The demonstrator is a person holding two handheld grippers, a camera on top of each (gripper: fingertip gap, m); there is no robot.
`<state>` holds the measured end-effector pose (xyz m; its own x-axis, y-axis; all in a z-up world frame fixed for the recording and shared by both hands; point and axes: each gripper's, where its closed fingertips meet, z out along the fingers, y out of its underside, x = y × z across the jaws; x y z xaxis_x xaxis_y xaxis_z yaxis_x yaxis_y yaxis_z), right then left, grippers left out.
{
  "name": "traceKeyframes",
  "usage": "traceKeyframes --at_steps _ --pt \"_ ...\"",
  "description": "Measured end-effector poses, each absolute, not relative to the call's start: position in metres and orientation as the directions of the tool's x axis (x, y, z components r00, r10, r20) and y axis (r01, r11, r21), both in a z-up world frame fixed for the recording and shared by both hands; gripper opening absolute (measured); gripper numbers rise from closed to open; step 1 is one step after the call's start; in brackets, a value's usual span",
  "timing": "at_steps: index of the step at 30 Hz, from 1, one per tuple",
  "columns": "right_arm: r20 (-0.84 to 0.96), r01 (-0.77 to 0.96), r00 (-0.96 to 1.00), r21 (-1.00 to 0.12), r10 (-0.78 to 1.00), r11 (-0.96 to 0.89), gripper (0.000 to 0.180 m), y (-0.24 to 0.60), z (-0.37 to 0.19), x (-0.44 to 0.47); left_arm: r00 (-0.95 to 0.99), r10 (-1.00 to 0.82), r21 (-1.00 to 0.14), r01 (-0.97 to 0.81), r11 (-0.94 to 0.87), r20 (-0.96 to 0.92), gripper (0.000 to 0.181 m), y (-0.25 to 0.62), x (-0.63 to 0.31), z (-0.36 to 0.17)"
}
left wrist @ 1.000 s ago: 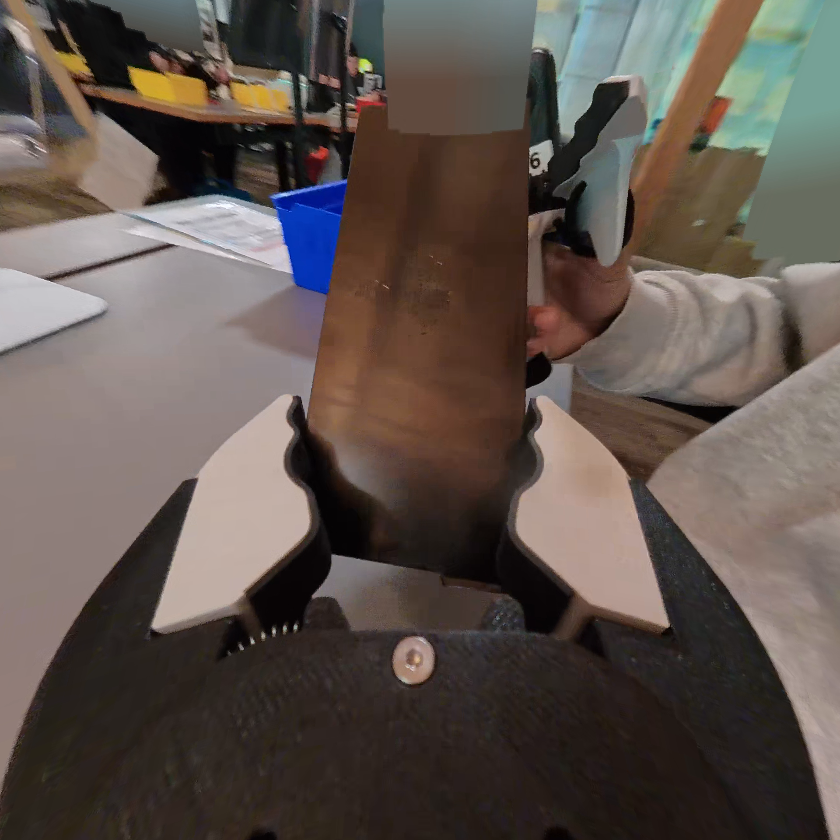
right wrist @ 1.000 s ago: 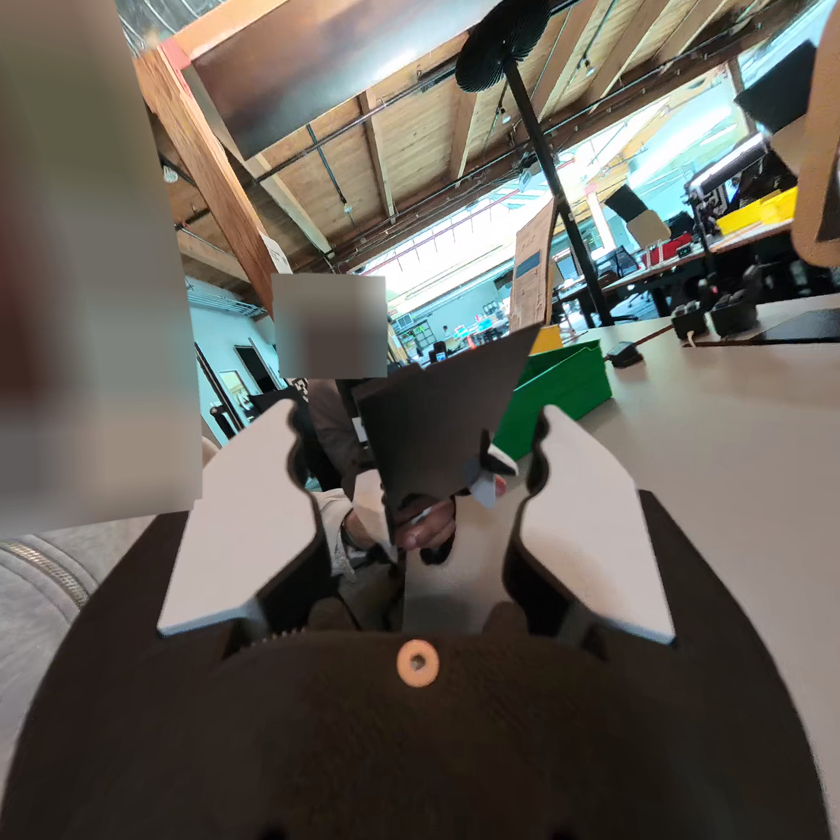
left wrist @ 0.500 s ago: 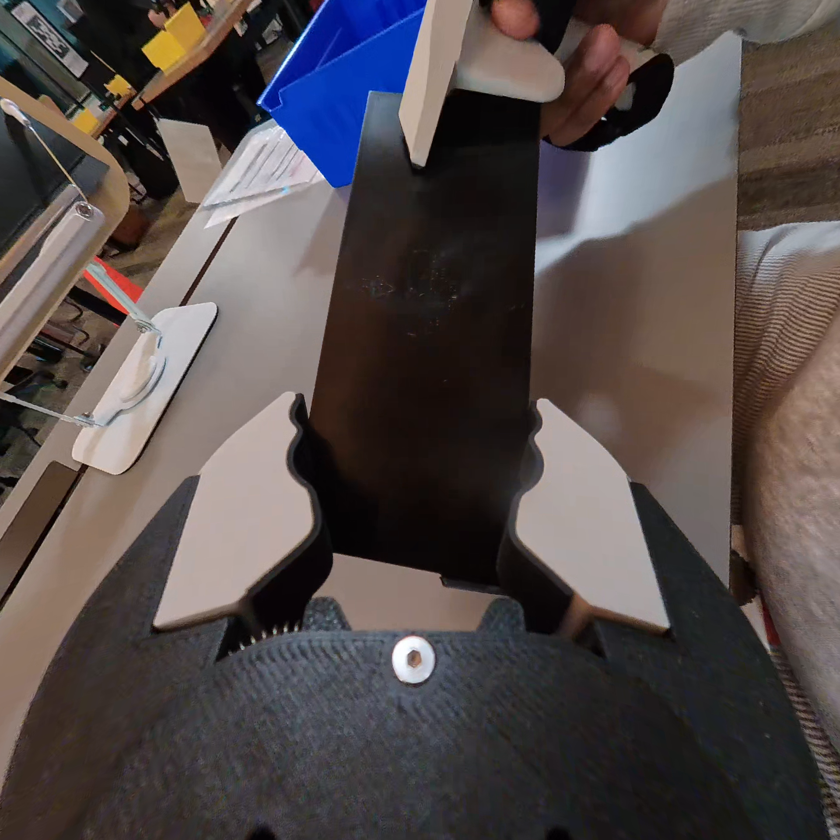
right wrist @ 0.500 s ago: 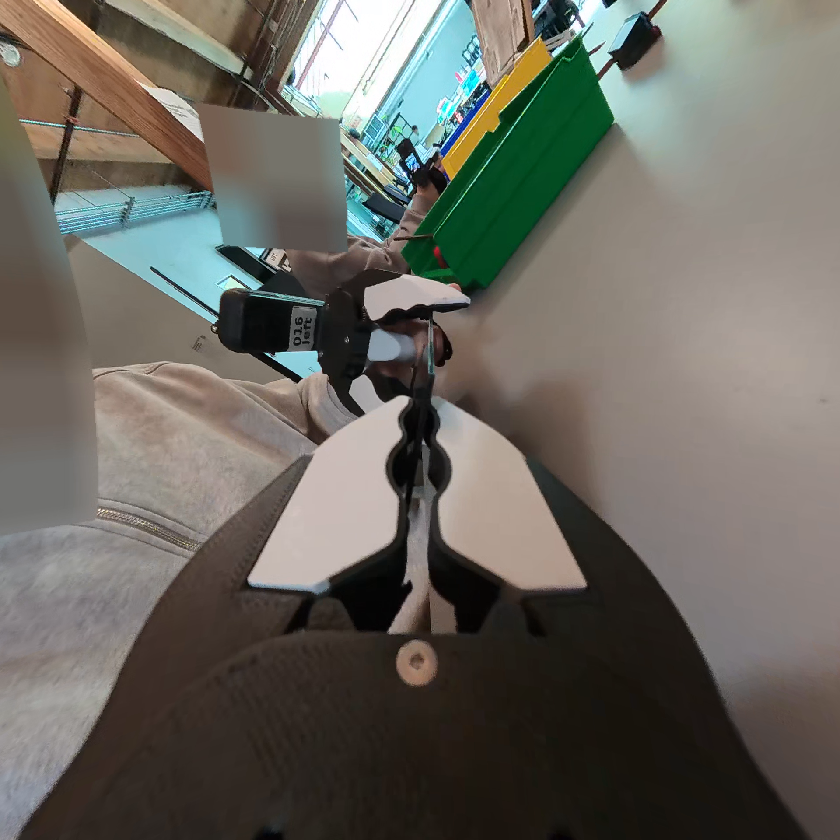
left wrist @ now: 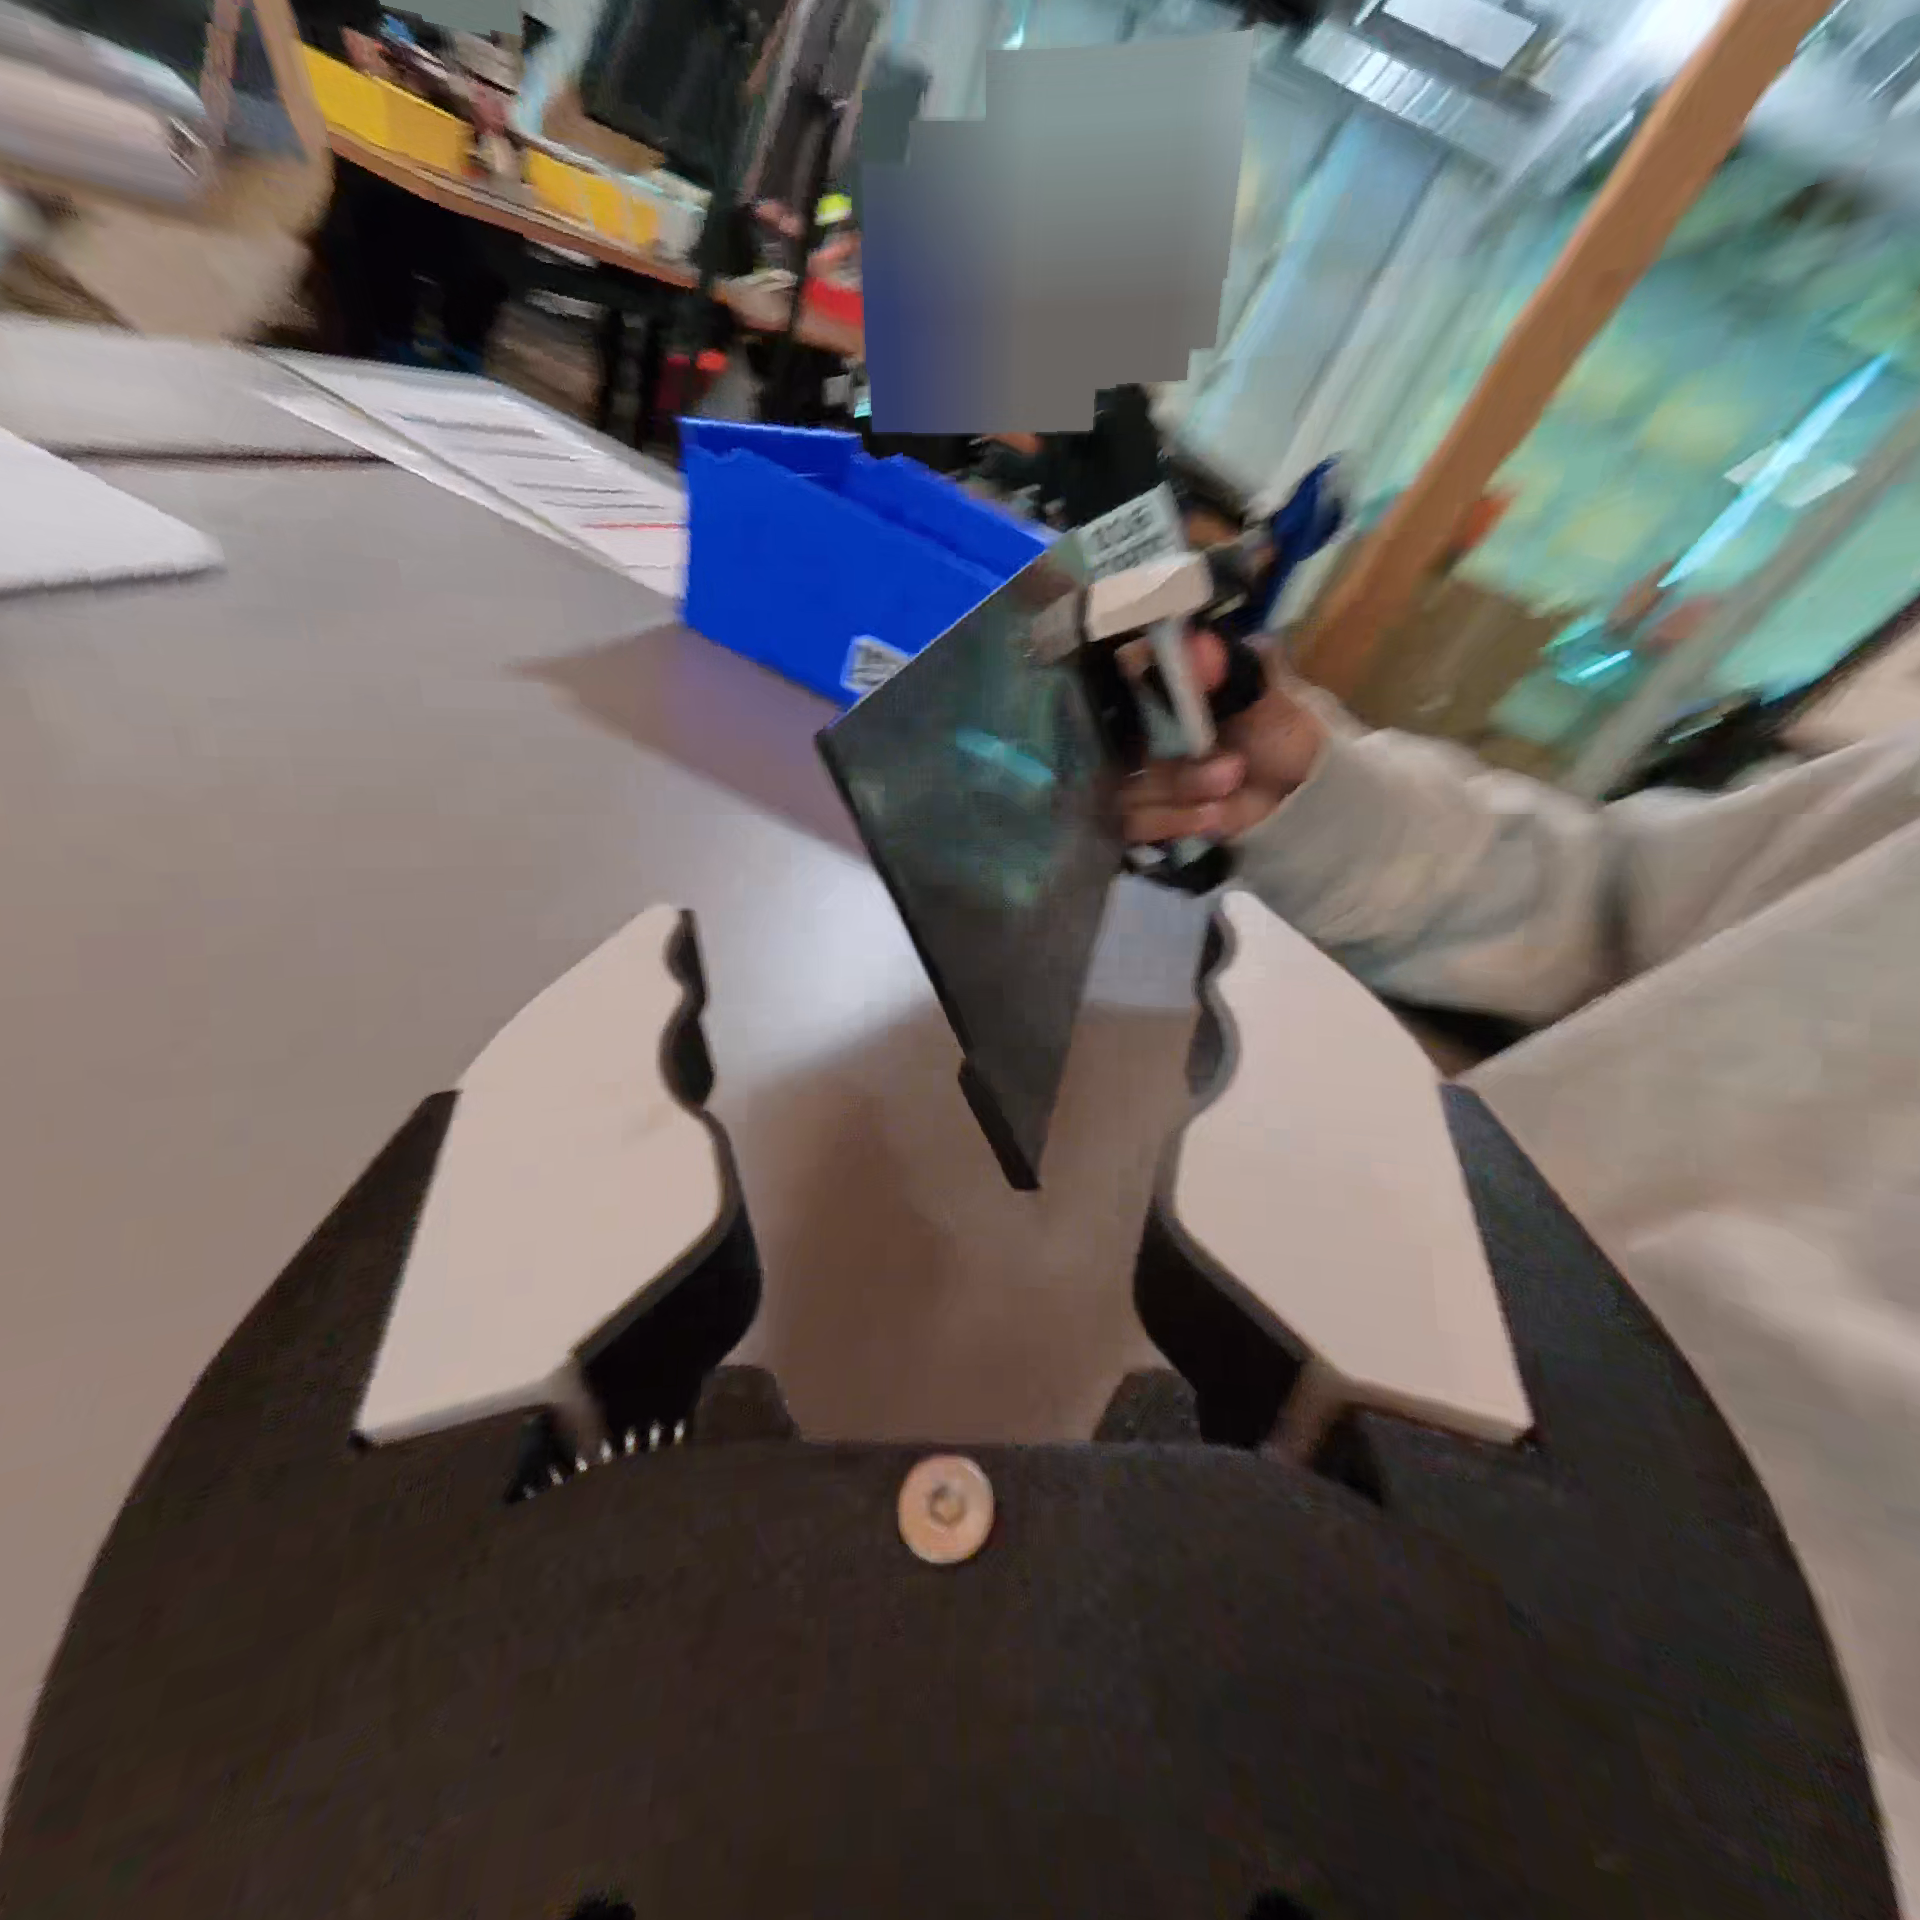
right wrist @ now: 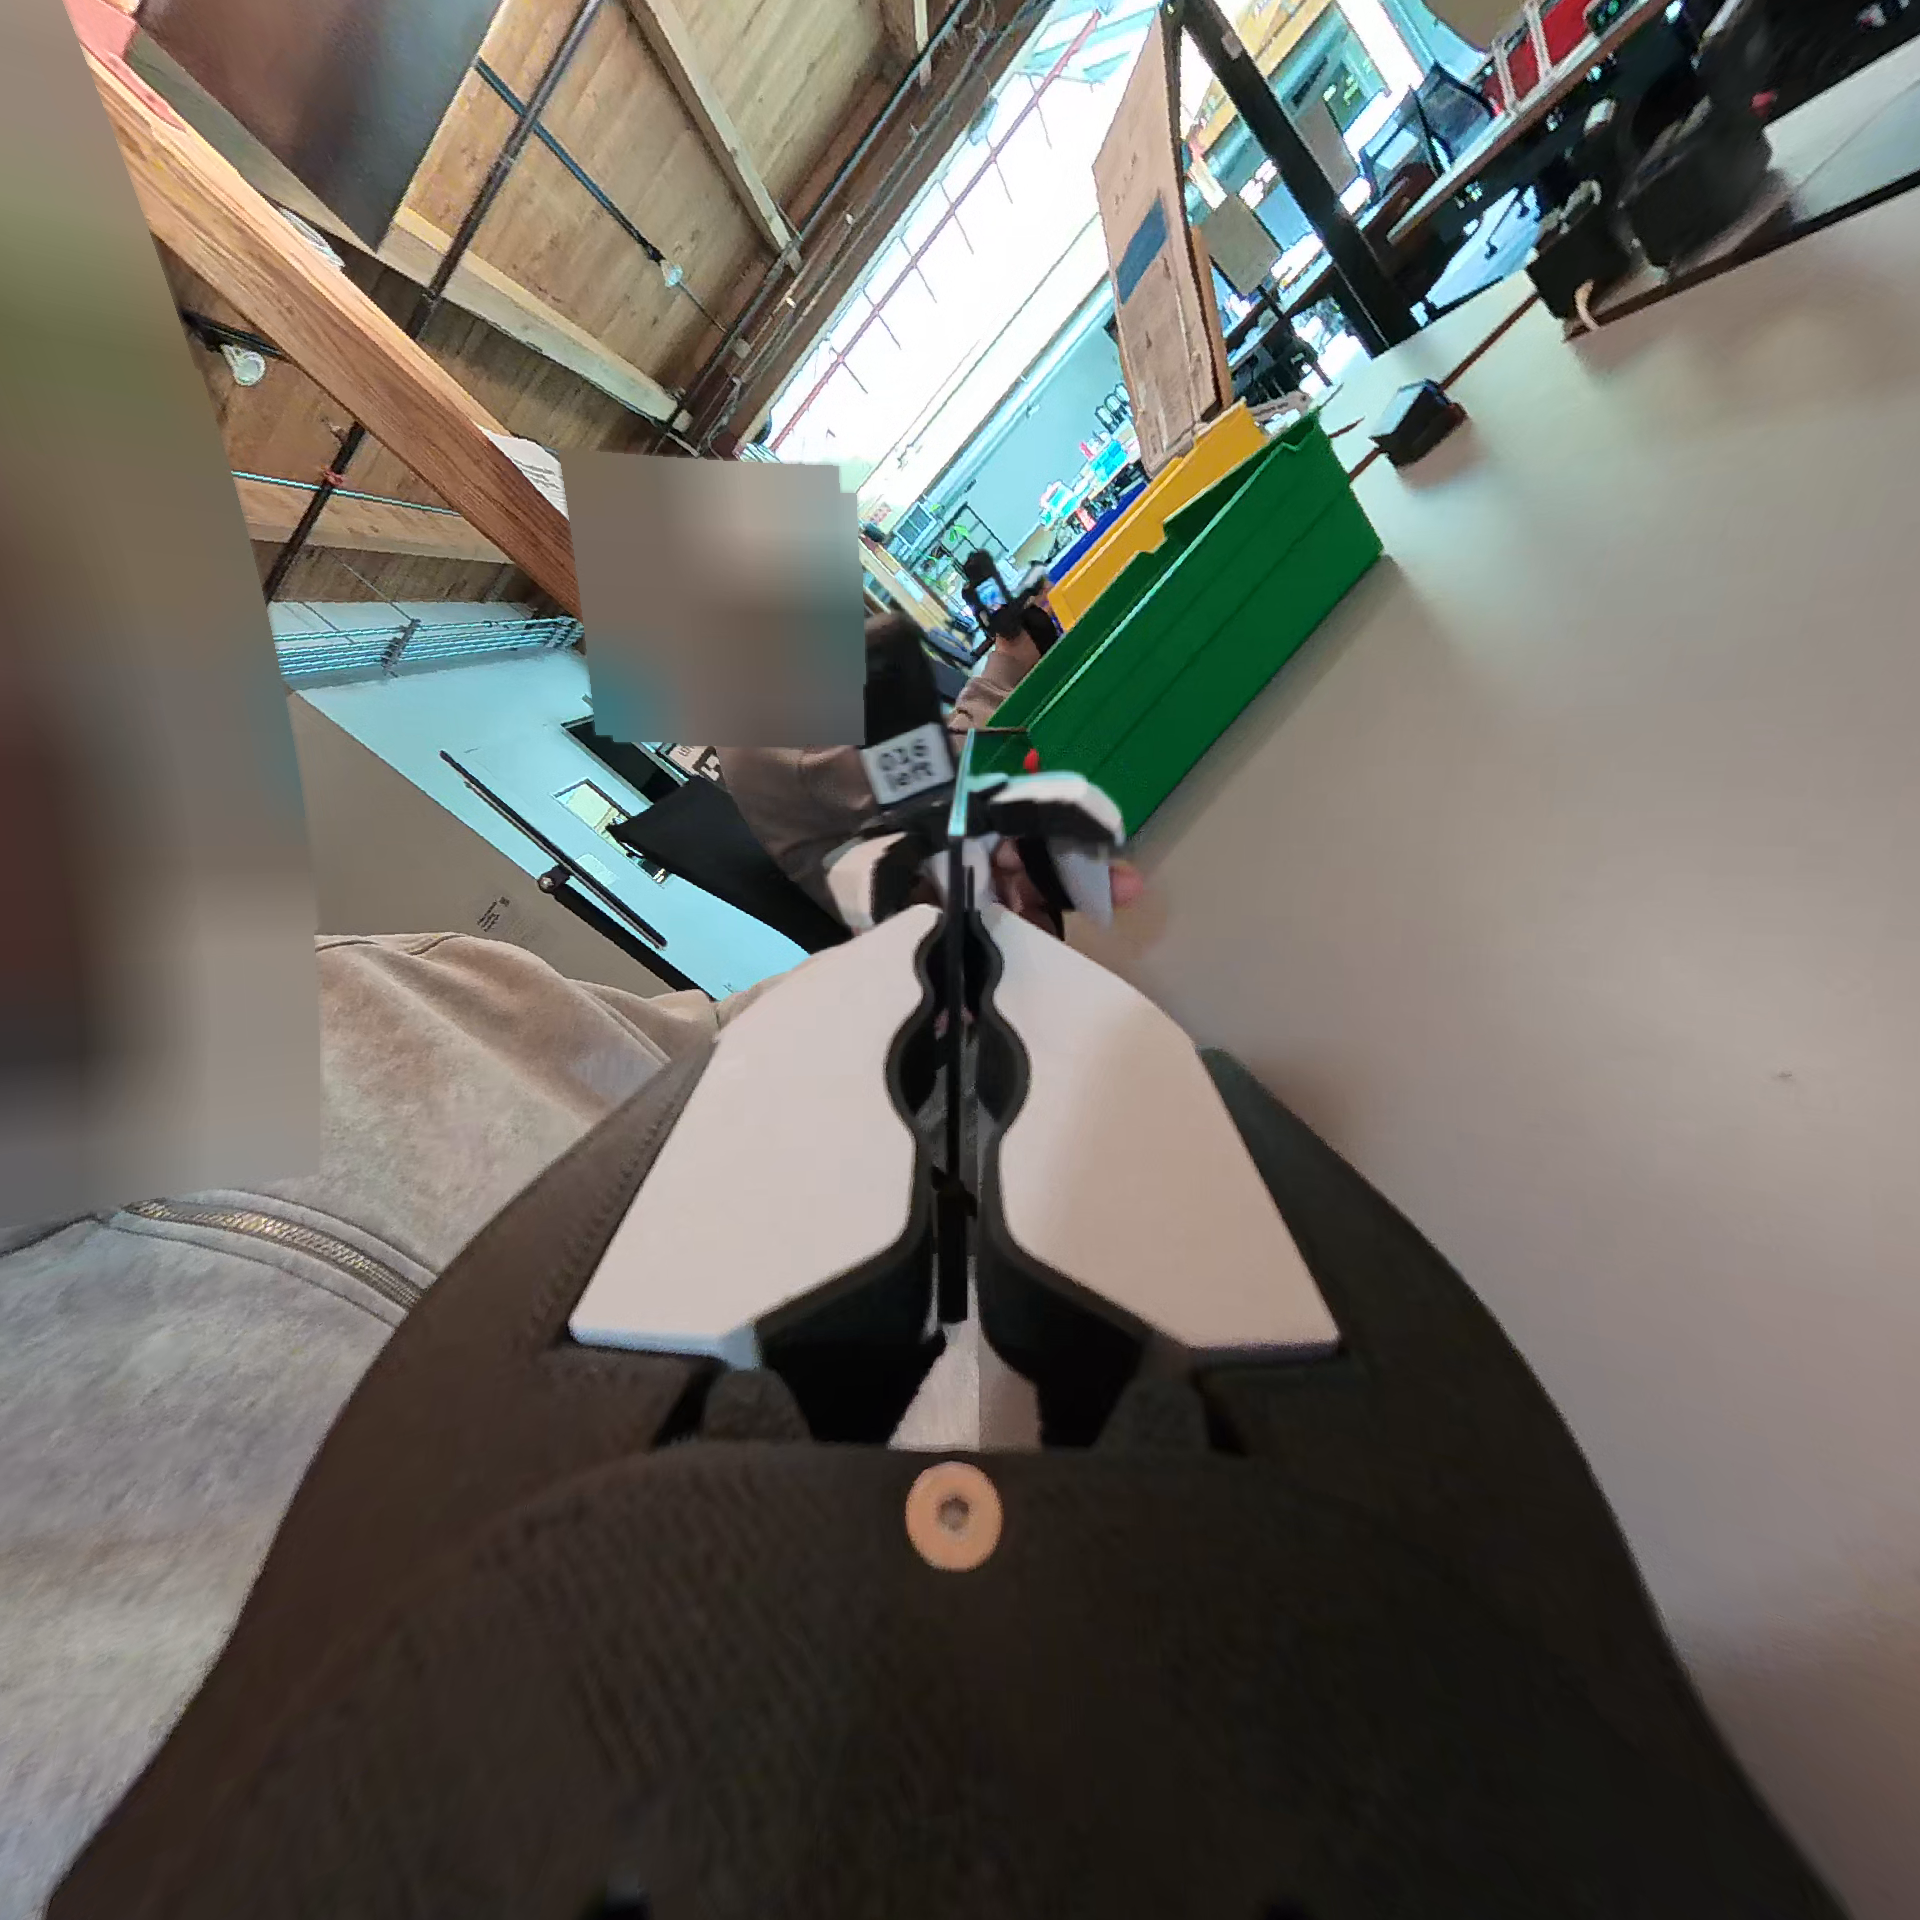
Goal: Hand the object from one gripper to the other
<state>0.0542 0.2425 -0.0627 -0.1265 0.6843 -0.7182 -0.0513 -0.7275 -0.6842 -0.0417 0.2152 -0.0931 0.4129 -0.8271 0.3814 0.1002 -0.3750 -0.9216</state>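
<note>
A thin black plate (left wrist: 977,831) hangs tilted in the air, held at its top right corner by my right gripper (left wrist: 1060,613), farther off in the left wrist view. My left gripper (left wrist: 945,914) is open, with its fingers wide apart. The plate's lower corner dips between them without touching either. In the right wrist view my right gripper (right wrist: 954,925) is shut on the plate (right wrist: 951,1039), seen edge-on as a dark line between the fingers. The left gripper (right wrist: 966,842) shows beyond it, open around the plate's far end.
Both grippers are above a grey table (left wrist: 312,779). A blue bin (left wrist: 831,551), paper sheets (left wrist: 520,447) and a white pad (left wrist: 83,530) lie on it. A green bin (right wrist: 1195,665), a yellow bin (right wrist: 1153,520) and a small black box (right wrist: 1418,421) stand farther off. Tip to tip, the grippers are about 12 centimetres apart.
My left gripper has opened and let go of the plate. My right gripper, which closed on the plate's far end half a second ago, now holds it alone, tilted.
</note>
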Motion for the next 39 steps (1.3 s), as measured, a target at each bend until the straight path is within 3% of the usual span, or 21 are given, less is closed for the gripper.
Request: traceKeyframes --at_steps 4,9,12,13,15,18,23,29,32,39 --pt "-0.708 -0.061 -0.148 -0.691 0.691 -0.721 0.002 0.239 -0.060 0.053 0.118 -0.759 -0.760 0.237 -0.605 0.641 0.057 0.202 -0.039 -0.082" --pt "-0.710 -0.059 -0.175 -0.684 0.682 -0.727 0.002 0.235 -0.062 0.048 0.041 -0.755 -0.744 0.208 -0.635 0.655 0.004 0.192 -0.036 -0.080" --pt "-0.695 -0.072 -0.161 -0.700 0.701 -0.711 0.003 0.236 -0.063 0.047 0.088 -0.766 -0.766 0.183 -0.617 0.637 0.002 0.194 -0.036 -0.084" --pt "-0.685 -0.077 -0.128 -0.714 0.717 -0.696 0.015 0.239 -0.065 0.046 0.100 -0.762 -0.765 0.184 -0.618 0.640 0.002 0.195 -0.037 -0.084" --pt "-0.633 -0.104 0.008 -0.770 0.774 -0.629 0.060 0.253 -0.071 0.047 0.110 -0.743 -0.747 0.194 -0.636 0.660 0.002 0.198 -0.040 -0.086" --pt "-0.418 -0.084 0.233 -0.908 0.878 -0.410 0.089 0.270 -0.073 0.054 0.157 -0.685 -0.702 0.217 -0.679 0.711 0.002 0.207 -0.045 -0.095" --pt "0.049 0.204 0.373 -0.979 0.926 -0.030 0.090 0.256 -0.077 0.041 0.218 -0.610 -0.648 0.264 -0.714 0.762 0.002 0.218 -0.052 -0.106" --pt "0.442 0.572 0.276 -0.789 0.854 0.224 0.081 0.230 -0.111 0.011 0.269 -0.595 -0.651 0.240 -0.720 0.757 0.003 0.214 -0.042 -0.111" --pt "0.545 0.648 0.213 -0.700 0.811 0.300 0.083 0.224 -0.119 0.006 0.262 -0.599 -0.650 0.207 -0.731 0.757 0.003 0.207 -0.032 -0.113" --pt "0.577 0.721 0.127 -0.612 0.807 0.324 0.081 0.218 -0.136 0.007 0.278 -0.632 -0.685 0.178 -0.706 0.723 0.003 0.203 -0.030 -0.111"
